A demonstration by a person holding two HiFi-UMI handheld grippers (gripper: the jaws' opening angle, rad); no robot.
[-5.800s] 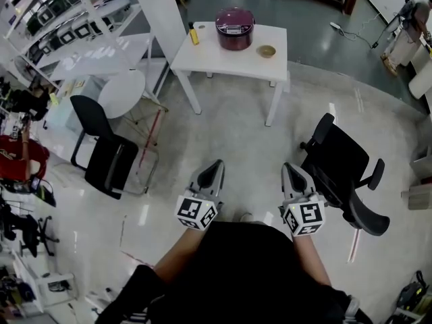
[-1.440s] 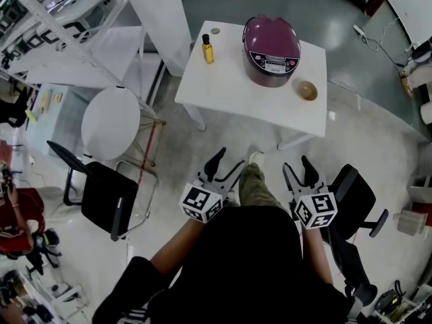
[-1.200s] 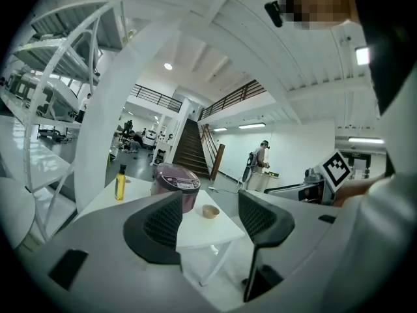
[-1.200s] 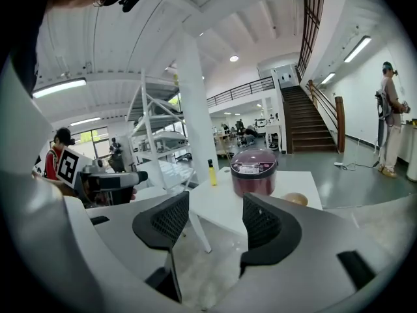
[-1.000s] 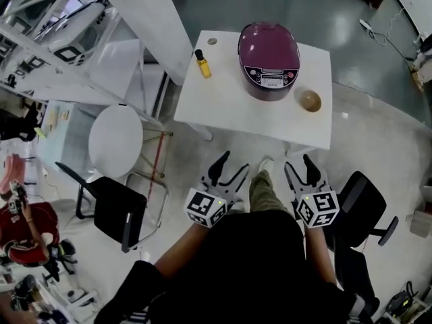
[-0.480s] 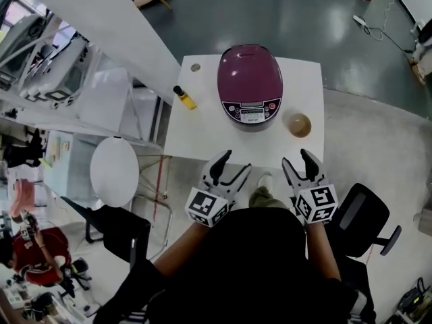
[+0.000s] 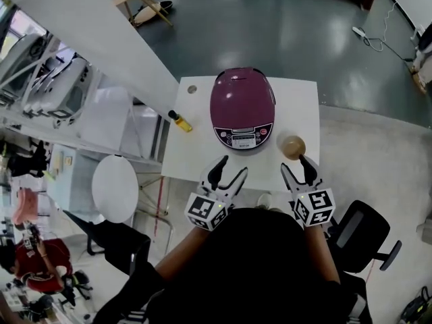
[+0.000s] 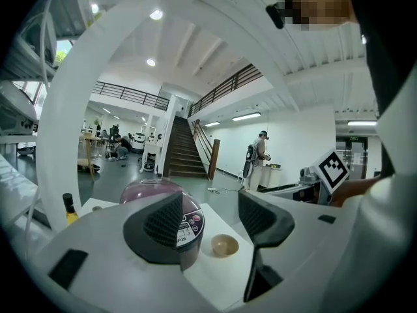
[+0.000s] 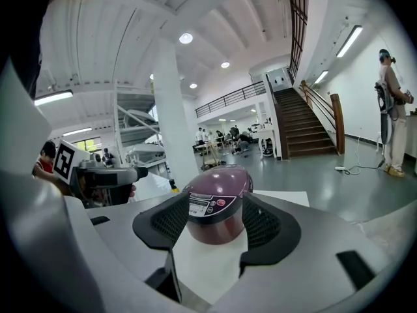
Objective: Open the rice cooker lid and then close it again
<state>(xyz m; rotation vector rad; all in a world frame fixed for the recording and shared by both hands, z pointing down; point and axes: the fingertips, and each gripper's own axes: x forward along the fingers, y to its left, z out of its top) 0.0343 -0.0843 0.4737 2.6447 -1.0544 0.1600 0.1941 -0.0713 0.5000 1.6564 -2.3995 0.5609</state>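
A purple rice cooker (image 7: 242,108) with its lid down stands on a small white table (image 7: 195,152), its control panel facing me. It also shows in the left gripper view as the rice cooker (image 8: 189,215) and in the right gripper view as the rice cooker (image 9: 216,197). My left gripper (image 7: 228,170) hovers open over the table's near edge, short of the cooker. My right gripper (image 7: 298,170) is open too, near the front right, just below a small wooden bowl (image 7: 292,146). Neither gripper touches anything.
A small bottle of yellow liquid (image 7: 179,121) and a small round disc (image 7: 192,89) lie on the table's left side. A white pillar (image 7: 88,32) rises at the left. A round white side table (image 7: 115,188) and black office chairs (image 7: 368,229) stand on the floor nearby.
I have walked up to the table; the cooker went from far away to just ahead. Both grippers have stayed open and now reach over the table's near edge.
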